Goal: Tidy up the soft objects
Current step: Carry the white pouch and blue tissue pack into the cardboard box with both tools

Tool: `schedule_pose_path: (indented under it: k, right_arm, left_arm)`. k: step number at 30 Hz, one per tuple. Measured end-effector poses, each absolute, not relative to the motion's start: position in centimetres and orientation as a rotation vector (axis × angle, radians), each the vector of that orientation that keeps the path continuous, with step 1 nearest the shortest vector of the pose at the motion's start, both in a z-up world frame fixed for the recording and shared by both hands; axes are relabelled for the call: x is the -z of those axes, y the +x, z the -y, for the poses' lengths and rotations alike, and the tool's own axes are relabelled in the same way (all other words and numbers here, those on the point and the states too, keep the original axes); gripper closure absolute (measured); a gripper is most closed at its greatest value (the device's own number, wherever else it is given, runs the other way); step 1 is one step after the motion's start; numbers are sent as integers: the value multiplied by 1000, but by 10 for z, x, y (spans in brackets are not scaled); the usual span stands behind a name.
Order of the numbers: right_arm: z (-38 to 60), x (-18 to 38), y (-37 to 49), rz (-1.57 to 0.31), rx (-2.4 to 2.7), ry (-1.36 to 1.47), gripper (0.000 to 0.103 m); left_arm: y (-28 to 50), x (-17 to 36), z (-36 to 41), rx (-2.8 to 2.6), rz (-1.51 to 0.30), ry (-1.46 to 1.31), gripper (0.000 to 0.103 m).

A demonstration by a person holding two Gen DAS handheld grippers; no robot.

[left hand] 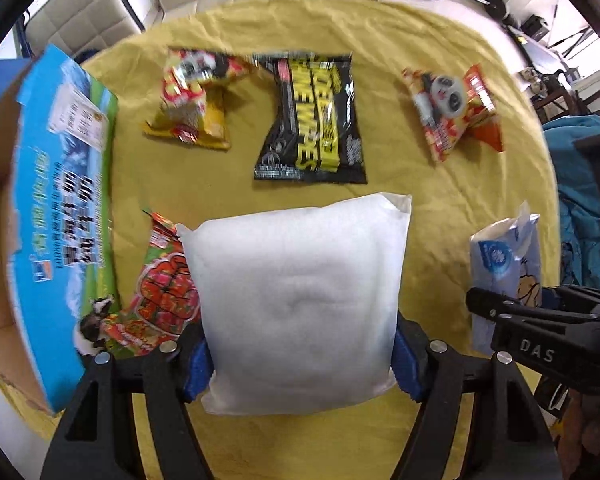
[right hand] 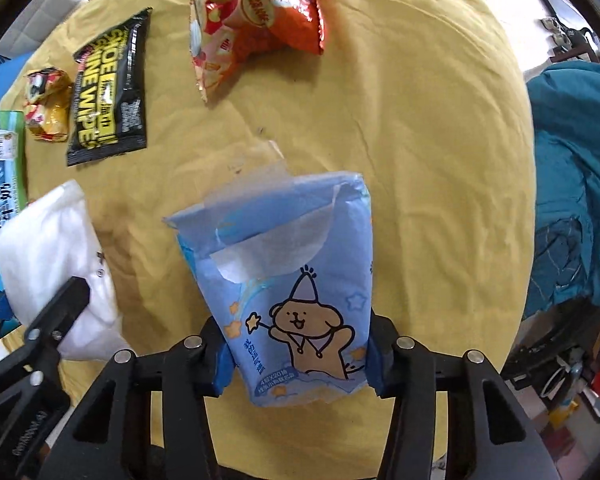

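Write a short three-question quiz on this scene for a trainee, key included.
1. True or false: the left gripper is shut on the white pillow.
2. What does the right gripper hold: A) the black shoe wipes pack, B) the blue tissue pack, C) nothing?
3. What colour is the cloth under the items?

Key: 1 true; 2 B; 3 yellow.

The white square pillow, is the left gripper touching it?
Touching: the left wrist view shows the white square pillow pinched between the left gripper blue pads.
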State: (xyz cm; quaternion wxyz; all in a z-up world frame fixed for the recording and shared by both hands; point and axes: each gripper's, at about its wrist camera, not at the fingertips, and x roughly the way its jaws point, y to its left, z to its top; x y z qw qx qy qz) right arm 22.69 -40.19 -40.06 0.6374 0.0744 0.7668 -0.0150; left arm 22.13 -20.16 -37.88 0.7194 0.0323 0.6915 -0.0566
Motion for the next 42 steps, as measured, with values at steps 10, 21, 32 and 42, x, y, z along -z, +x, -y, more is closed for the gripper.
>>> schedule_pose_path:
  k: [10,21,32,42]
  right_arm:
    - [409,314,203,-1644,-15,258,51]
    - [285,241,218,-1499,-153,274,51]
    - [118,251,276,-1480,-237,283,51]
    - [34,329,340,-1563,-187,263,51]
  left_arm:
    - [213,307,182,183,-1391,71,33]
    - [216,238,91,211,-1305,24,33]
    - [263,231,-65,185,-1358,-48,33]
    - [334,296,-143,174,-1482,-115,33]
